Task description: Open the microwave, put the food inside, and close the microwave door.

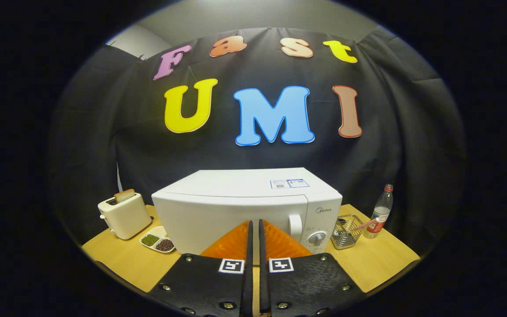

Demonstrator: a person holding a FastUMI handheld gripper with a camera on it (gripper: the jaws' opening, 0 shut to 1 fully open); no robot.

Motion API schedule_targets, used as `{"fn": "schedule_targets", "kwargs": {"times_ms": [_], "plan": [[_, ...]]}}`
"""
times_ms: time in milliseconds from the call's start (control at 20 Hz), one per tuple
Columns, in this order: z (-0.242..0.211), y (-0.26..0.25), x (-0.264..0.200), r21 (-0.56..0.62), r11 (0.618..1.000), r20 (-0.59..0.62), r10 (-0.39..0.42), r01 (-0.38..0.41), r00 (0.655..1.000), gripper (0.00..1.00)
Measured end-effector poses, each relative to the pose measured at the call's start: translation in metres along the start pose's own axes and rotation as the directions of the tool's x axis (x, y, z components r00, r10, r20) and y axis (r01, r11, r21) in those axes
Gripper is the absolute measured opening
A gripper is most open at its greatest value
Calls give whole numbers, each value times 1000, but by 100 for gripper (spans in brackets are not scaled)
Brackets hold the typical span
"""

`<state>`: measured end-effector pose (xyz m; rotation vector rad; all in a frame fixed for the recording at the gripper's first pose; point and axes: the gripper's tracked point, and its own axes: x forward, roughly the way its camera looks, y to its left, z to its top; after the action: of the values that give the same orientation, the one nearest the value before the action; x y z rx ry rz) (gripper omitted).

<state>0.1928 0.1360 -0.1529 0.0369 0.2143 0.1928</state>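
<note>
Microwave: the boxy white microwave oven (231,211) stood mid-table, door closed.
Gripper: the gripper (254,229) was closed, empty.
Progress: nothing done; opening, loading, closing remained.

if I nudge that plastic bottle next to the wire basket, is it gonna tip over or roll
Probably tips easily: the plastic bottle is tall and narrow, standing upright on the table. It looks clear and mostly empty, so likely light. Once down, its round body would likely roll. The hand-held gripper, fingers nearly closed on nothing, is pointed at the microwave.
</note>
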Motion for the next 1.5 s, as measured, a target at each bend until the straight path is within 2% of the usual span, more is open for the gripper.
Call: {"fn": "schedule_targets", "kwargs": {"times_ms": [400, 750, 800, 850, 1000, 1050, 1150, 1200, 1250, 1350, 1500], "plan": [[23, 7, -89, -22, 1000, 75, -17, 19, 997, 6], [20, 14, -143, -20, 999, 106, -26, 28, 994, 6], [20, 14, -149, -19, 999, 106, -29, 32, 994, 12], [21, 16, -157, -16, 1000, 110, -24, 26, 994, 12], [22, 18, -175, -19, 999, 128, -28, 31, 991, 34], [23, 20, -182, -19, 999, 133, -25, 27, 991, 34], [22, 21, -190, -21, 1000, 142, -20, 23, 990, 66], [21, 19, -192, -25, 999, 145, -21, 25, 989, 77], [20, 18, -196, -27, 999, 146, -22, 27, 989, 79], [19, 17, -203, -17, 1000, 142, -21, 23, 990, 91], [20, 14, -211, 12, 1000, 148, -20, 18, 989, 92]]}}
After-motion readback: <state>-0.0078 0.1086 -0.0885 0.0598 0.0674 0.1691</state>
